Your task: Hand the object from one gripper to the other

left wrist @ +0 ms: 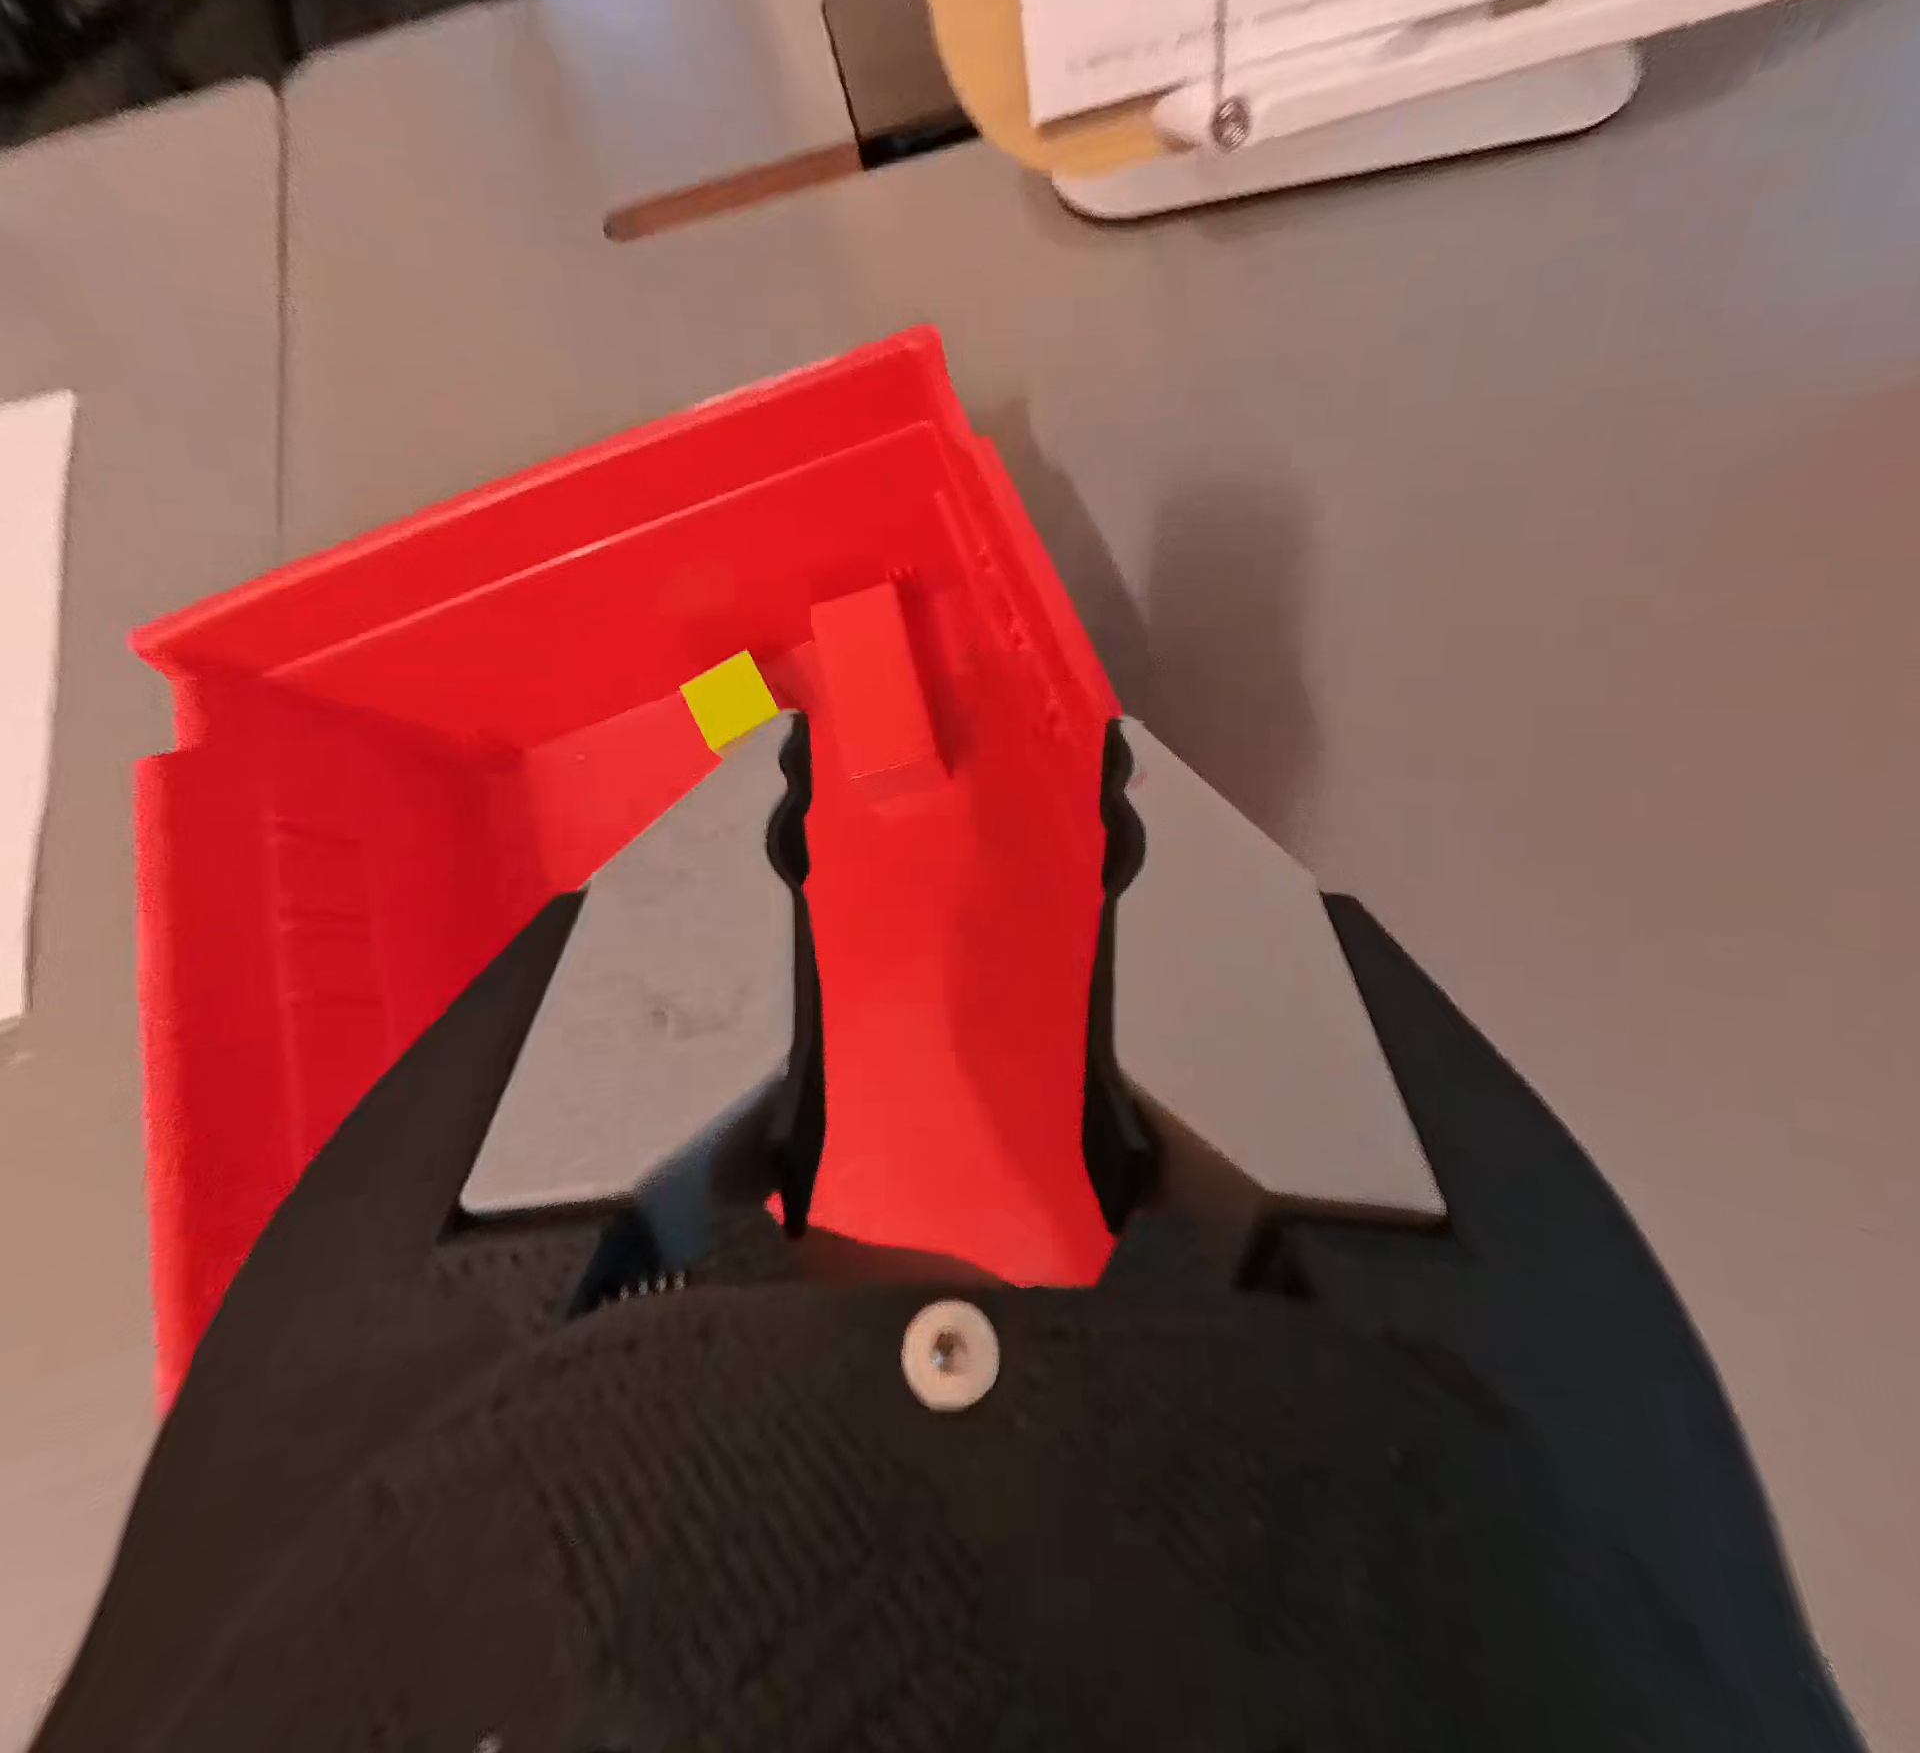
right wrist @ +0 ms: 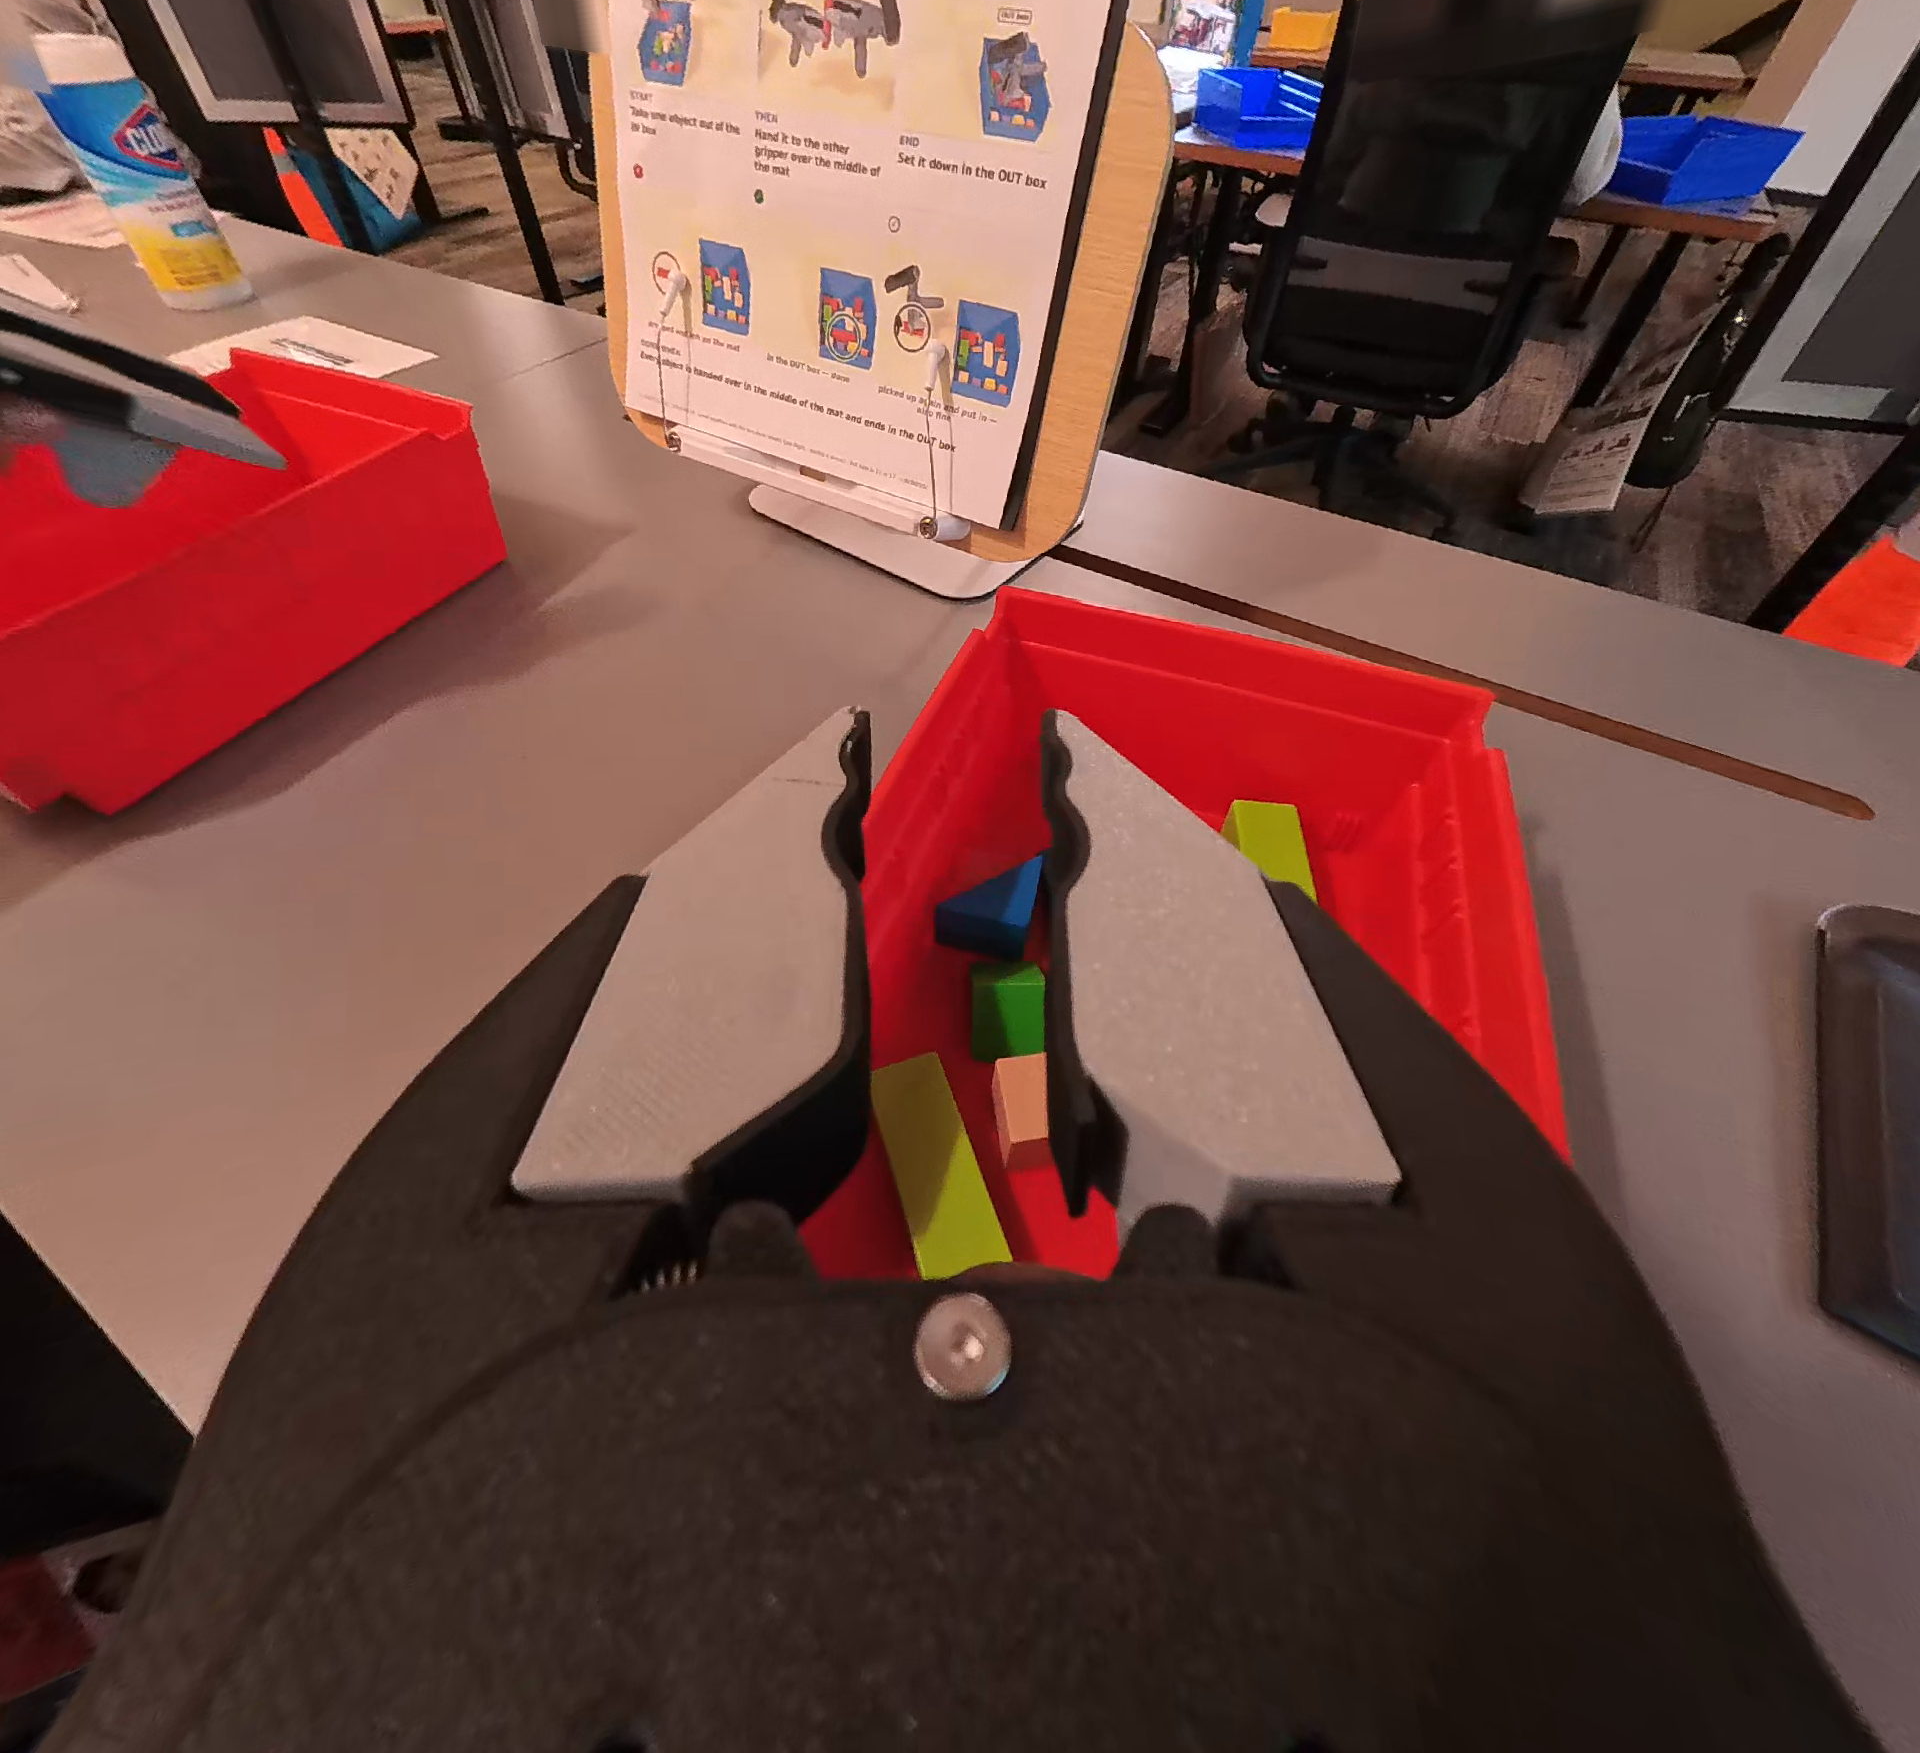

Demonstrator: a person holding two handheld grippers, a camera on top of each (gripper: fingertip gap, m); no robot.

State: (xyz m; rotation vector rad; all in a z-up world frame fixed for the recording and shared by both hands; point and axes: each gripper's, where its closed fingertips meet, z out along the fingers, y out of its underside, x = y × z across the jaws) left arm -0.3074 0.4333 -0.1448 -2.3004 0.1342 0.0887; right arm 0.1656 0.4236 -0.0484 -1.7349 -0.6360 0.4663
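My left gripper is open and empty, its fingers reaching down into a red bin. A red block lies on the bin floor just past the fingertips, and a yellow block lies beside the left fingertip. My right gripper is open and empty above a second red bin. That bin holds a blue wedge, a green cube, a tan block and two lime-green blocks. The left gripper also shows far left in the right wrist view, over its bin.
An instruction sheet on a stand stands at the back middle of the grey table. A wipes canister stands back left. A dark tray lies at the right edge. An office chair stands beyond the table. The grippers' ends are close to 50 cm from one another.
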